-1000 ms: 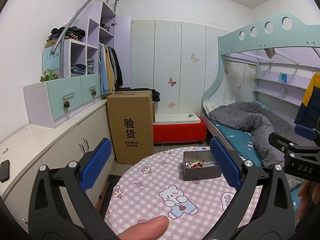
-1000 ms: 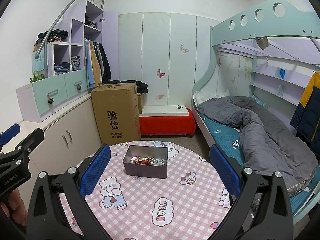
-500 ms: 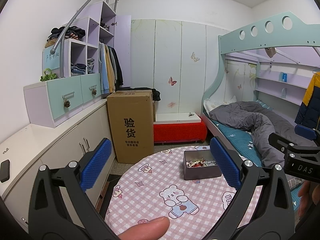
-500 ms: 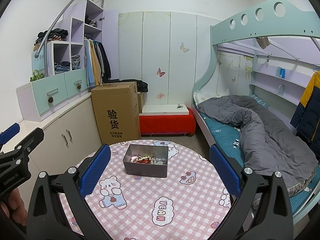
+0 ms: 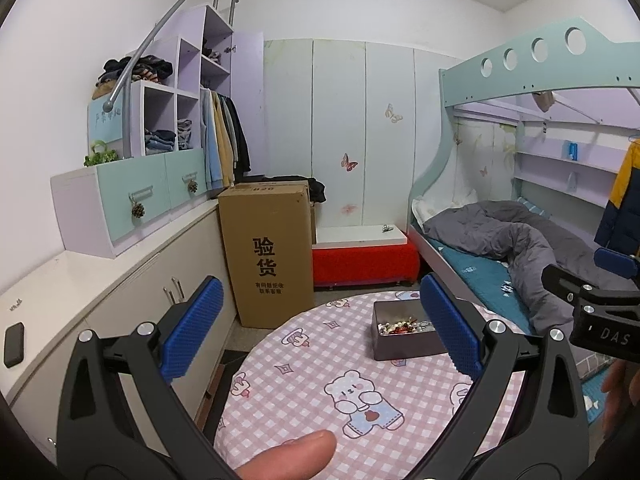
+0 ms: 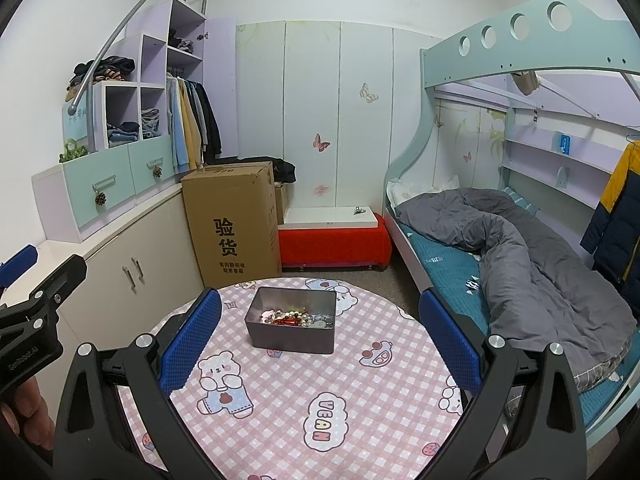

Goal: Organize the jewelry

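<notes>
Left gripper [image 5: 320, 332] hangs over the near side of the bench [image 5: 304, 376], jaws spread wide, nothing between them. Moving right: the grey tin [image 6: 291, 325] sits toward the bench's far edge, jewelry [image 6: 296, 317] heaped inside. Right gripper [image 6: 318, 334] also gapes empty, well short of the tin; beyond it, the bed [image 6: 520, 248]

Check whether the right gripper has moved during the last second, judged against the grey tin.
No. In the right wrist view the grey tin sits at the same spot between the right gripper fingers as before.
</notes>
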The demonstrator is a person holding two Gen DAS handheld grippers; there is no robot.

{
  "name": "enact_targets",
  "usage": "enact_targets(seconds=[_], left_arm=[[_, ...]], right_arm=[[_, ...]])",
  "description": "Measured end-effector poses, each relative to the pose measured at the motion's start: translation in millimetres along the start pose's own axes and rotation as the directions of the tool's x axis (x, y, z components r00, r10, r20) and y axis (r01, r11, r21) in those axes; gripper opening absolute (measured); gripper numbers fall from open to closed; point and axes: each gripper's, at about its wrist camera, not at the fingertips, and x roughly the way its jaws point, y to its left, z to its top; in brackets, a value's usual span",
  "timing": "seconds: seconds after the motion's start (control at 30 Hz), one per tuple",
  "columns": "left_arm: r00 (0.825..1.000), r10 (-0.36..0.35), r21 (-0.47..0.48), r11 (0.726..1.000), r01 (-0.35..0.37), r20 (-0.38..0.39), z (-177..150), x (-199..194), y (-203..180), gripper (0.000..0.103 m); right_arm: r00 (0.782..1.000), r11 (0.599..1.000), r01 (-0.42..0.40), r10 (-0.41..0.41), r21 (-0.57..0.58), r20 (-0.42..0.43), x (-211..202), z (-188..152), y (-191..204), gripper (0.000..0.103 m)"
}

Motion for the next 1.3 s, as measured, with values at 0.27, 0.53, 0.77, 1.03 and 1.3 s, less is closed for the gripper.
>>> enact_targets(seconds=[0.27,0.53,0.77,1.03,1.3], left_arm=[[1.000,0.000,0.000,1.000,0.000,-0.001,0.7,0.5,-0.9,0.097],[1.000,0.000,0.002,1.000,0.000,-0.001,0.9,0.5,-1.1,0.097],[1.000,-0.002,0.002,1.000,0.002,-0.003,1.1,0.2,-1.7,0.097],[1.000,-0.002,0.004,1.000,0.002,-0.005,1.5,0.4,-2.9,0.097],[1.000,0.010,-0.017,1.000,-0.011,-0.029,-0.2,5.6,1.4,0.097]], right_arm=[[1.000,1.000,-0.001,0.001,-0.002,-0.005,1.8,-0.6,-0.8,0.095],[1.000,1.000,0.000,0.000,-0.004,-0.005,1.8,0.3,-0.4,0.095],[1.000,1.000,0.000,0.000,-0.005,-0.005,2.3,0.6,-0.5,0.095],[1.000,1.000,0.000,0.000,-0.006,-0.007,2.5,0.4,-0.7,0.095],[1.000,1.000,0.000,0.000,-0.006,-0.008,2.6,0.9,-0.4,0.095]])
